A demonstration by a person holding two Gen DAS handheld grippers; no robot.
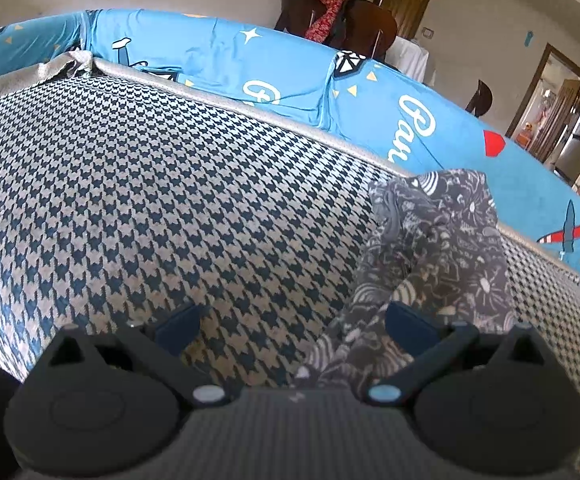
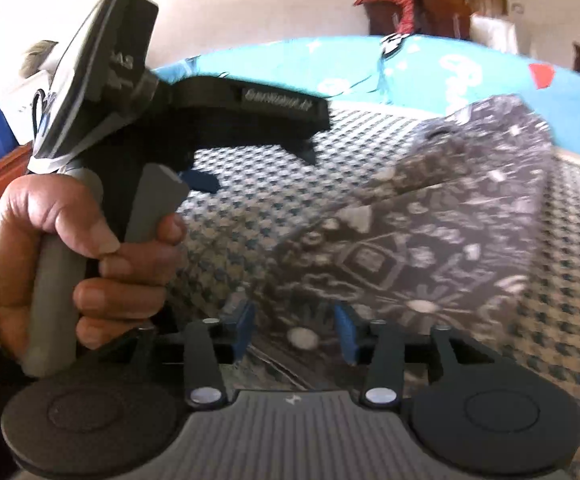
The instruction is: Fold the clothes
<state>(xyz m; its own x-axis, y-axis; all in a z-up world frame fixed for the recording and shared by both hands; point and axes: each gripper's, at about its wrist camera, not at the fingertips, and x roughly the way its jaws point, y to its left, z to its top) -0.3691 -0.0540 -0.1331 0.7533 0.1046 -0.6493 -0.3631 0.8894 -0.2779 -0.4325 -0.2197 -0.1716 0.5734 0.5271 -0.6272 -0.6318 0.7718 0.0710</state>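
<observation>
Patterned garment (image 2: 429,240) (dark) on houndstooth cover (image 1: 150,180).

Both tongs have black linkage arms, blue fingers (image 1: 178,326), silver pivot screws and ribbed grey bodies; left tongs (image 2: 194,178) carry grey handle, white lettering.
</observation>
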